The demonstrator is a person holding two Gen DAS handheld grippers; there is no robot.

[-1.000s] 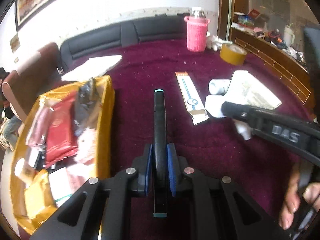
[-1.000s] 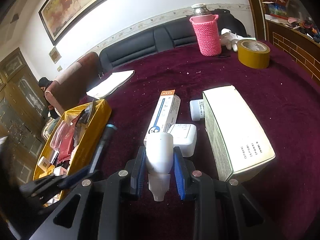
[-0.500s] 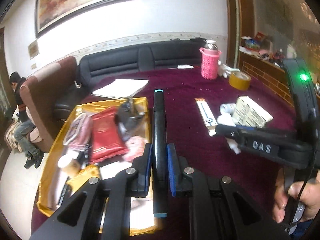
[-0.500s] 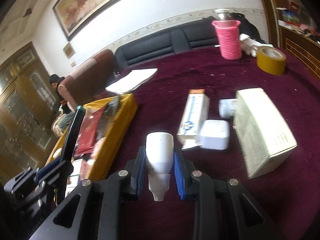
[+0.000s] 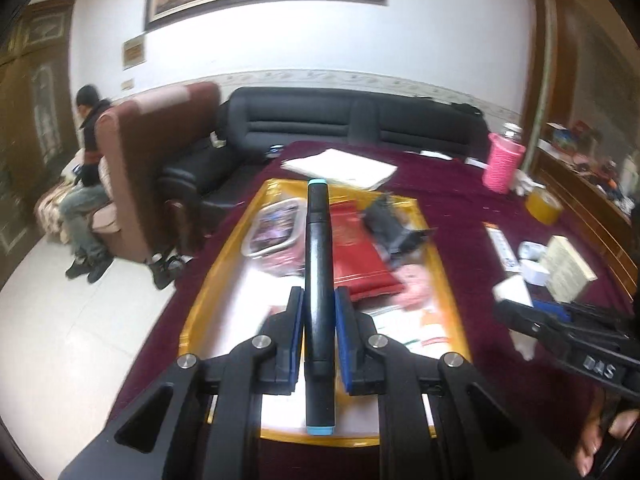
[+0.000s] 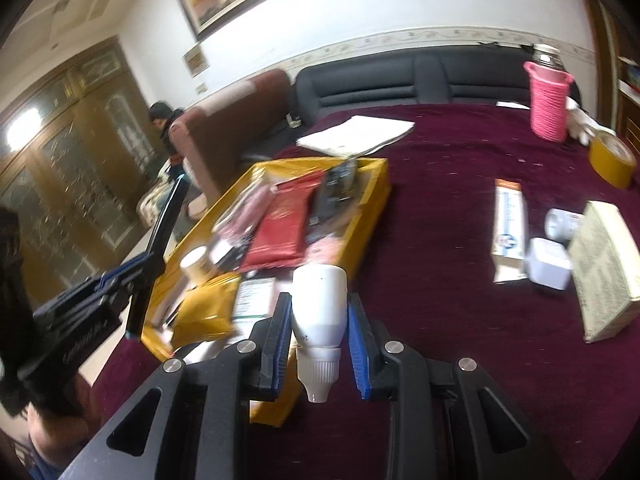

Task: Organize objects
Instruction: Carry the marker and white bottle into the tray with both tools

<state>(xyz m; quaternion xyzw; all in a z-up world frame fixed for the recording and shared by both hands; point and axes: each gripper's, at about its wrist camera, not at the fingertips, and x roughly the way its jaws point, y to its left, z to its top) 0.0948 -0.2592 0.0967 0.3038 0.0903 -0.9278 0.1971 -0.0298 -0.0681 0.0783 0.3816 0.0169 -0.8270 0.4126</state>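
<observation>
My left gripper (image 5: 319, 312) is shut on a black pen with light-blue ends (image 5: 319, 264) and holds it above the yellow tray (image 5: 448, 280). The tray holds a red packet (image 5: 356, 248), a clear-lidded box and several other items. My right gripper (image 6: 319, 312) is shut on a small white bottle (image 6: 319, 304), cap toward the camera, over the tray's near right corner (image 6: 372, 208). The left gripper also shows in the right wrist view (image 6: 132, 276), with the pen (image 6: 158, 256) upright in it.
On the maroon tablecloth to the right lie a long white-orange carton (image 6: 508, 220), a small white box (image 6: 548, 264), a white jar (image 6: 564, 224) and a beige box (image 6: 604, 272). Farther back stand a pink-sleeved bottle (image 6: 548, 100), a yellow tape roll (image 6: 612, 158) and papers (image 6: 356, 134).
Both grippers have moved left from the loose items to over the yellow tray, each still holding its object. The views have tilted up toward the sofa and wall.
</observation>
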